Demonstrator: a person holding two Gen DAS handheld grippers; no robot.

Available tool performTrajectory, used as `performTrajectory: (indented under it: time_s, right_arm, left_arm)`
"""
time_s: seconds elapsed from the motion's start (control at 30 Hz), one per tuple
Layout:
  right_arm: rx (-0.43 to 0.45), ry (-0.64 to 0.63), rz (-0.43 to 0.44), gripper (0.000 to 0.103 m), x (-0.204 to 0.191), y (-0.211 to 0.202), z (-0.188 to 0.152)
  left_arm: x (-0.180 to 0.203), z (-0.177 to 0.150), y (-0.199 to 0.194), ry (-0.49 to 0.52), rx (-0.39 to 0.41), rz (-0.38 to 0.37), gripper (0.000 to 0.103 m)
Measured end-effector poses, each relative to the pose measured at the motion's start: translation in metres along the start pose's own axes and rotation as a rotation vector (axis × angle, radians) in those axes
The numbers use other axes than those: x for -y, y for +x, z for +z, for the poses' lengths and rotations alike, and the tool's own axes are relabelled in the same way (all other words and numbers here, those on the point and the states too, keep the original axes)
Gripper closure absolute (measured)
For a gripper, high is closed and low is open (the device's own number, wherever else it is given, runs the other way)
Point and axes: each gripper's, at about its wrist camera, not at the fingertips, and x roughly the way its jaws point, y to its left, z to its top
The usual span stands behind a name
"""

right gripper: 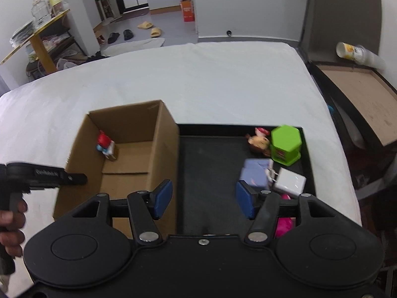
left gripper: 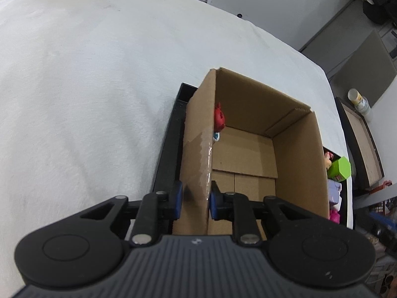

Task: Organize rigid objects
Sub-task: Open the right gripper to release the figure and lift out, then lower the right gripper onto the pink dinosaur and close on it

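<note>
A cardboard box (right gripper: 163,134) stands on the left part of a black tray (right gripper: 211,164). My left gripper (left gripper: 196,200) is shut on the box's left wall (left gripper: 198,149), one pad on each side. A red toy (left gripper: 219,118) with a small blue and white piece lies inside the box, also in the right wrist view (right gripper: 104,140). My right gripper (right gripper: 203,198) is open and empty above the tray. On the tray's right lie a green hexagonal container (right gripper: 285,145), a doll figure (right gripper: 259,142), a lavender box (right gripper: 255,173), a white block (right gripper: 291,182) and a pink item (right gripper: 285,223).
The tray sits on a white padded surface (right gripper: 198,79). A dark case (right gripper: 359,94) with a brown lining stands to the right, with a paper cup (right gripper: 352,51) on it. Shelves, slippers and an orange box (right gripper: 187,11) are beyond.
</note>
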Motion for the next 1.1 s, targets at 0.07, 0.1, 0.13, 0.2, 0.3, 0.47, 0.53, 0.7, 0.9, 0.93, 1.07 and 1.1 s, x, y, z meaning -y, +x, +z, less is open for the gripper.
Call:
performTrajectory:
  time_s: [0.07,0.1,0.13,0.2,0.3,0.47,0.53,0.7,0.9,0.93,1.07,1.1]
  right_arm:
    - [-0.007,0.008,-0.011,0.046,0.008,0.000,-0.006]
    - [-0.012,0.011,-0.018,0.046,0.012,0.000,-0.009]
    - [-0.016,0.015,-0.023,0.046,0.017,0.000,-0.012]
    - [-0.021,0.022,-0.034,0.046,0.026,0.001,-0.017]
    - [-0.032,0.044,-0.054,0.046,0.038,0.003,-0.023]
    - [-0.045,0.072,-0.069,0.046,0.053,0.008,-0.030]
    - [-0.048,0.086,-0.073,0.046,0.058,0.012,-0.031]
    - [-0.065,0.100,-0.089,0.046,0.071,0.023,-0.036]
    - [-0.091,0.128,-0.119,0.046,0.085,0.043,-0.040]
    - [-0.094,0.128,-0.121,0.046,0.086,0.047,-0.040]
    - [-0.112,0.121,-0.135,0.046,0.087,0.061,-0.037]
    - [-0.115,0.121,-0.139,0.046,0.087,0.065,-0.037]
  left_arm:
    - [0.000,0.002,-0.001,-0.010,0.011,0.004,0.084]
    - [-0.001,0.002,-0.002,-0.014,0.015,0.007,0.085]
    - [-0.001,0.003,-0.002,-0.015,0.019,0.010,0.085]
    - [0.001,0.003,-0.004,-0.012,0.023,0.014,0.085]
    - [0.003,0.001,-0.004,-0.001,0.027,0.016,0.085]
    - [0.004,0.000,-0.005,0.003,0.022,0.023,0.085]
    - [0.004,-0.001,-0.003,0.006,0.015,0.032,0.085]
    - [0.001,-0.002,0.004,0.005,0.001,0.040,0.085]
    - [-0.002,-0.002,0.007,0.009,-0.008,0.037,0.085]
    - [-0.002,-0.001,0.007,0.009,-0.009,0.035,0.085]
    - [-0.005,0.000,0.009,0.005,-0.010,0.025,0.084]
    - [-0.005,0.001,0.011,0.003,-0.012,0.023,0.084]
